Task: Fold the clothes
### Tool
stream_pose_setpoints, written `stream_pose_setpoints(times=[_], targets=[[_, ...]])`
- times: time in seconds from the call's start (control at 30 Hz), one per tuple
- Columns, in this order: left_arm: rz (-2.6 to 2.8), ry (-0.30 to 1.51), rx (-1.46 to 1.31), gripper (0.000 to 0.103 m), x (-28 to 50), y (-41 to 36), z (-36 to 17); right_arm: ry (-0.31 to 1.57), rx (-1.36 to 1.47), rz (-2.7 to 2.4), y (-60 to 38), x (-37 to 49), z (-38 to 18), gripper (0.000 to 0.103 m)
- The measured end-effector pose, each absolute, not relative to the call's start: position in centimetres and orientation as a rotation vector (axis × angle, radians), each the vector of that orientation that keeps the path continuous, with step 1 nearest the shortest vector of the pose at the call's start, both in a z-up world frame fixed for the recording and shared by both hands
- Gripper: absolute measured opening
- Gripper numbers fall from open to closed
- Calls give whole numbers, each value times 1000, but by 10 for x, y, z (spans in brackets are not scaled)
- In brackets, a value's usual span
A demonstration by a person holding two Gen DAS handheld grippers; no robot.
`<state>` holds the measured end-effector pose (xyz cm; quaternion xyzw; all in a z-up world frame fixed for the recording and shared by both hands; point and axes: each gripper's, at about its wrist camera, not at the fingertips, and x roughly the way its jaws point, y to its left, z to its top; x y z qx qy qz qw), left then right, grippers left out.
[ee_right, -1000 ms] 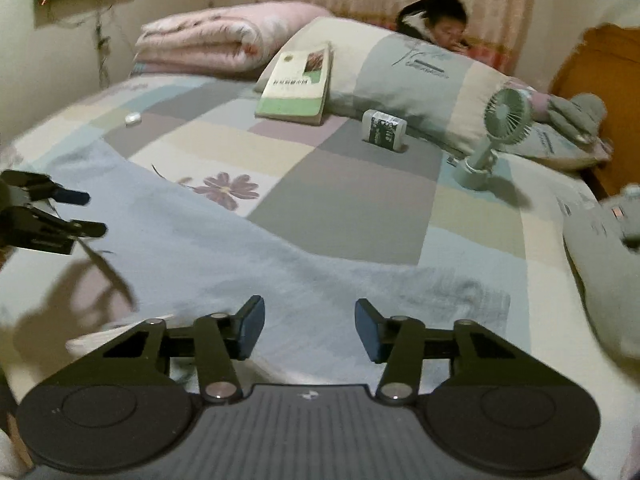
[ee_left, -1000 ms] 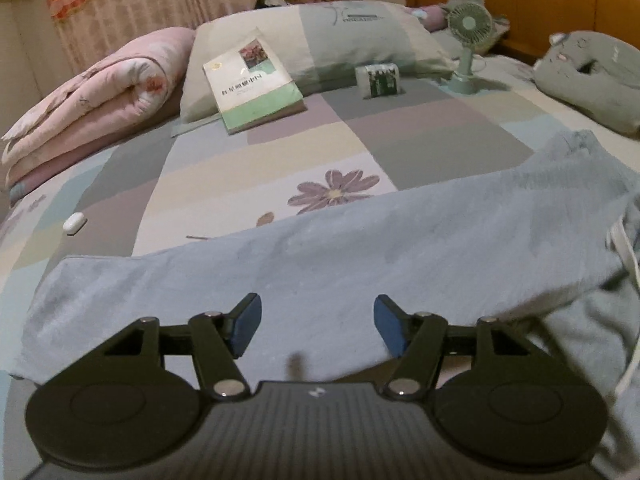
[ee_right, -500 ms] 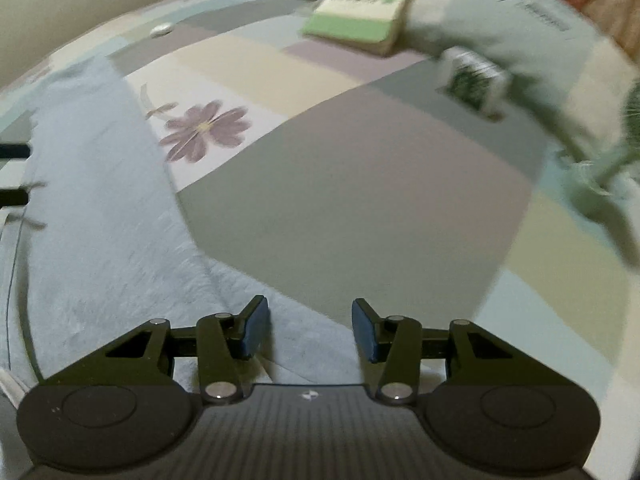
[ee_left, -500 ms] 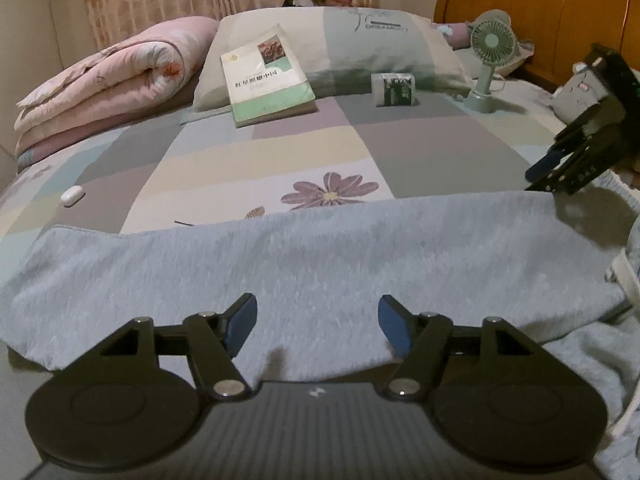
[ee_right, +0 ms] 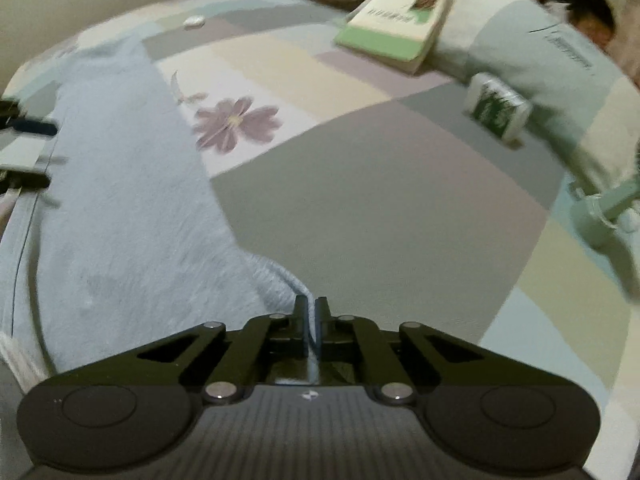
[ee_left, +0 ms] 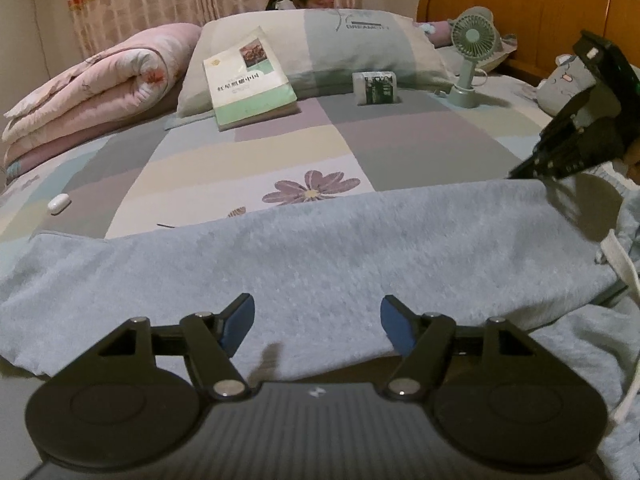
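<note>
A light blue garment point(ee_left: 320, 248) with a white drawstring point(ee_left: 618, 256) lies spread across the patchwork bed. My left gripper point(ee_left: 316, 314) hovers over its near edge, and its jaws are opening with only flat cloth below them and nothing pinched. My right gripper point(ee_right: 311, 308) is shut on the ribbed far corner of the garment point(ee_right: 120, 220), with a fold of blue cloth between its pads. In the left wrist view the right gripper point(ee_left: 520, 174) sits at the garment's far right edge. In the right wrist view the left gripper point(ee_right: 40, 154) shows at the left border.
At the head of the bed lie a green-and-white book point(ee_left: 248, 80), a pillow point(ee_left: 352, 48), a small box point(ee_left: 376, 88) and a standing green fan point(ee_left: 470, 64). A rolled pink quilt point(ee_left: 92, 92) is at the left, a plush toy point(ee_left: 564, 84) at the right. A person sits behind the pillow.
My right gripper came down onto the garment's far corner and closed on the cloth. The left gripper stayed in place with its jaws a little wider.
</note>
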<state>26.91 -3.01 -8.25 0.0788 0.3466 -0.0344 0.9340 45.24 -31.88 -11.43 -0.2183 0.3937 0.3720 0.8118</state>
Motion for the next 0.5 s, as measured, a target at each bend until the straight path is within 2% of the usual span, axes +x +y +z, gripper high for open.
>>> stream_pose_setpoints(times=[0.4, 0.5], targets=[[-25, 691, 140, 72, 267, -11, -72, 768, -343, 466, -337, 510, -98, 2], [-19, 706, 132, 72, 266, -3, -72, 817, -299, 430, -345, 517, -97, 3]])
